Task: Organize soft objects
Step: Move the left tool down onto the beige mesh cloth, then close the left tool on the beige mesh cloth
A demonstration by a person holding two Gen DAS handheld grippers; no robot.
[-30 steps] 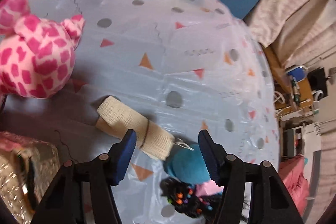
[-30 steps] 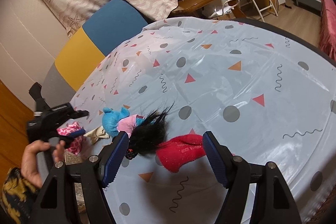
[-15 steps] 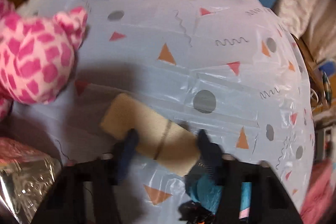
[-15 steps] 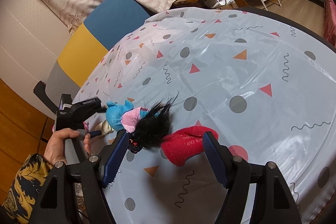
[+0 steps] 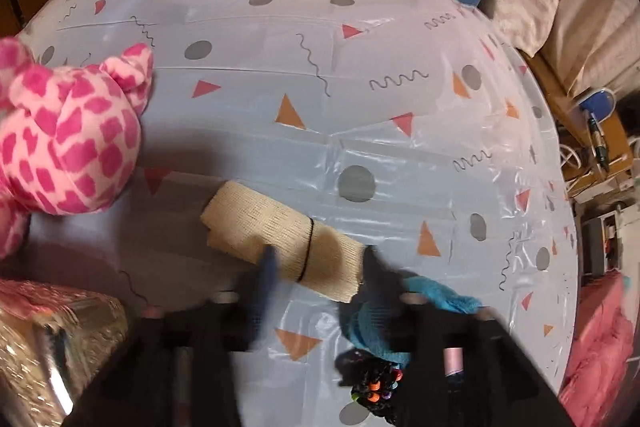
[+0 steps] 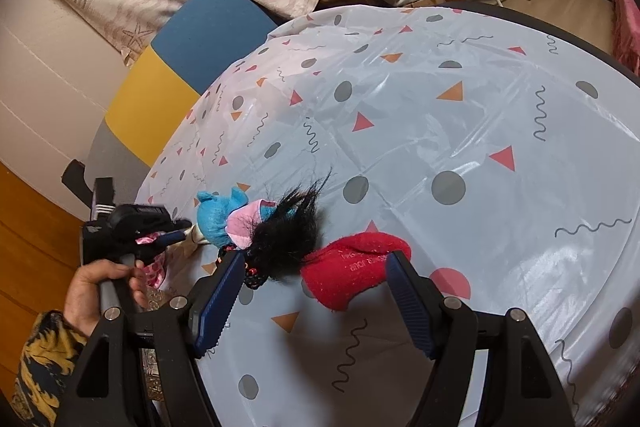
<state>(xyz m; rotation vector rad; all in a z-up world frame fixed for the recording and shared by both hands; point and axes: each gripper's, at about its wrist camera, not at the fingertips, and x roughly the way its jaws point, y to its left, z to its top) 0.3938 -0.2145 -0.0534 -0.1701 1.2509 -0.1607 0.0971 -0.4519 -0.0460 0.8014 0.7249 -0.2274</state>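
The beige rolled bandage (image 5: 280, 241) lies on the patterned tabletop (image 5: 360, 75), flanked by the blurred, spread fingers of the left hand-held gripper (image 5: 318, 263). The right hand-held gripper (image 6: 316, 291) gapes wide around a red sock (image 6: 354, 267), beside a blue doll (image 6: 224, 213).

Tablecloth (image 6: 460, 131): glossy plastic film, creased, catching glare. Beige bandage roll (image 5: 280, 239): matt ribbed woven cloth. Pink spotted plush (image 5: 68, 143), 9 o'clock: fuzzy fleece. Red sock (image 6: 352, 267): nubby matt terry. Doll hair (image 6: 288, 227): wispy black fibre. Gold box (image 5: 52, 339), 8 o'clock: glittery foil.
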